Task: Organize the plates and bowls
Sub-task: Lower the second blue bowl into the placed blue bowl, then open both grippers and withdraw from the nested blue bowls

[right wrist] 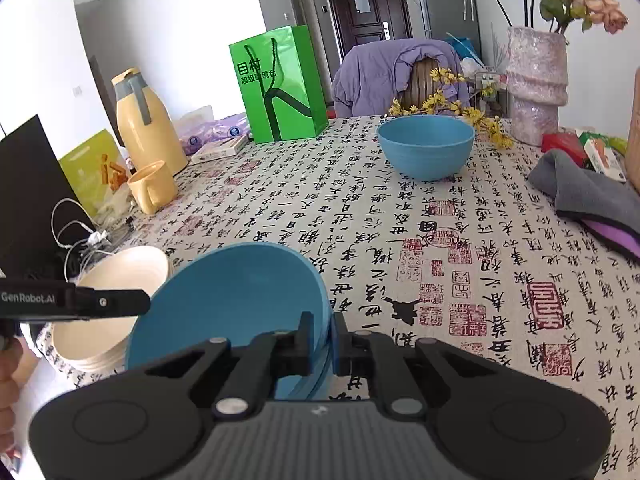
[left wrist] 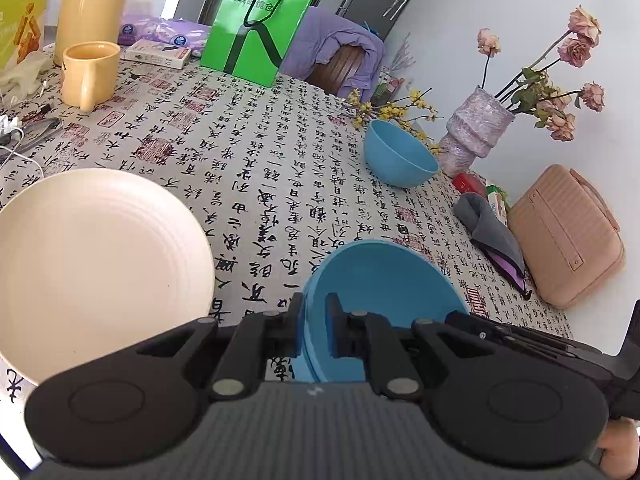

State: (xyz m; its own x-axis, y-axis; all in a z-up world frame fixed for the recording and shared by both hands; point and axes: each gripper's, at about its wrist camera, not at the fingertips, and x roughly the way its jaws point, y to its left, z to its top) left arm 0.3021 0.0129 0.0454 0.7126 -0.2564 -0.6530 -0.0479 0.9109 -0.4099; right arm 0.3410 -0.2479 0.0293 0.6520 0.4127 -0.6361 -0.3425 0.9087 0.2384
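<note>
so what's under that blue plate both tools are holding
Only the calligraphy tablecloth shows around the blue plate, which is gripped at opposite rim edges. The cream plates sit beside it. Directly beneath is hidden by the plate itself.

We see table [right wrist: 400, 240] under calligraphy-print cloth. On it: blue bowl [right wrist: 426, 146] upright toward far side, beside yellow flower sprigs [right wrist: 472, 114] and pinkish vase [right wrist: 536, 80]. Cream plates [right wrist: 108, 312] stacked at near left. We note yellow mug [right wrist: 152, 192] just beside yellow jug [right wrist: 146, 120], green paper bag [right wrist: 278, 84] standing at far edge, grey cloth [right wrist: 588, 196] at right, pink case [left wrist: 564, 236] near it, white cables [right wrist: 76, 236] at left.
</note>
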